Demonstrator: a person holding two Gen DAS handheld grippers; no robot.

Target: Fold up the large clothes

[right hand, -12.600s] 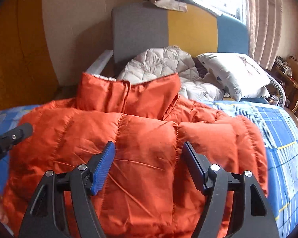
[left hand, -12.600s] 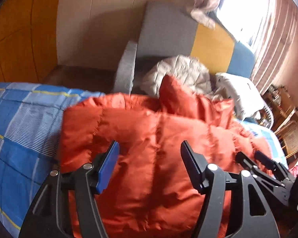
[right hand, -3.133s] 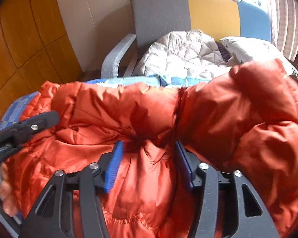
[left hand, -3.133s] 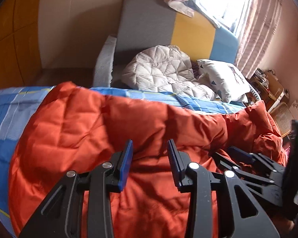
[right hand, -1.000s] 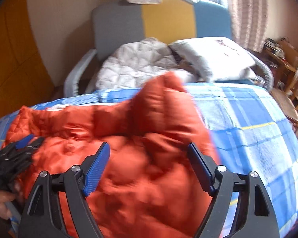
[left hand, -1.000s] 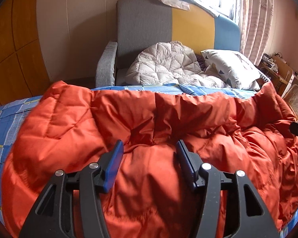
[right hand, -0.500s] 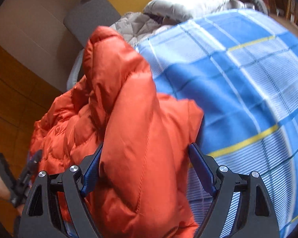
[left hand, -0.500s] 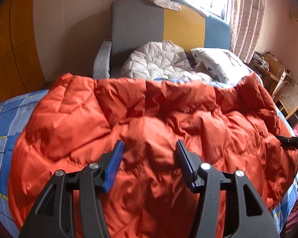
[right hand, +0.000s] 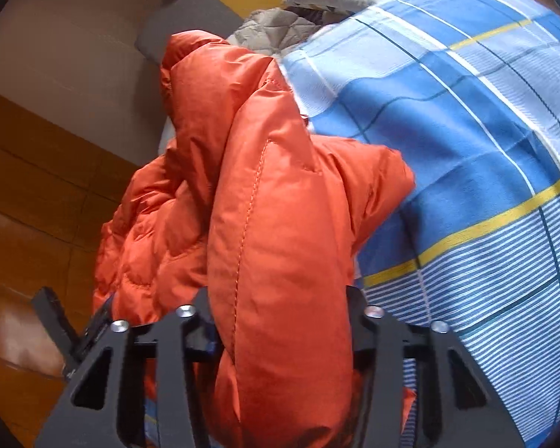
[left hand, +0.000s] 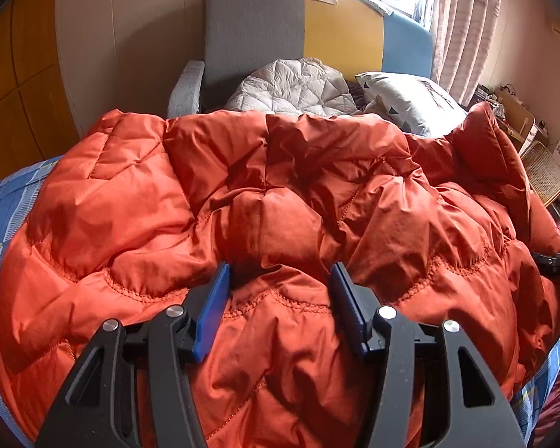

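While the fold is judged only partly done, the quilted orange down jacket (left hand: 280, 201) is seen spread in a rumpled mass across the blue checked bedsheet (left hand: 3, 201), filling the middle of the left wrist view from the left edge to the right; flattening and further folds are judged to be left. At lower centre the left gripper (left hand: 278, 298) is held with its blue pads apart, a ridge of jacket lying between them, and whether it is pinched cannot be told. At far right the tip of the other tool is glimpsed. In the right wrist view, a puffy fold of the jacket (right hand: 280, 261) is clamped at lower centre by the right gripper (right hand: 282, 317), whose jaws have just been closing. Compared with a second ago, that fold has been taken between jaws that then stood wide and empty.
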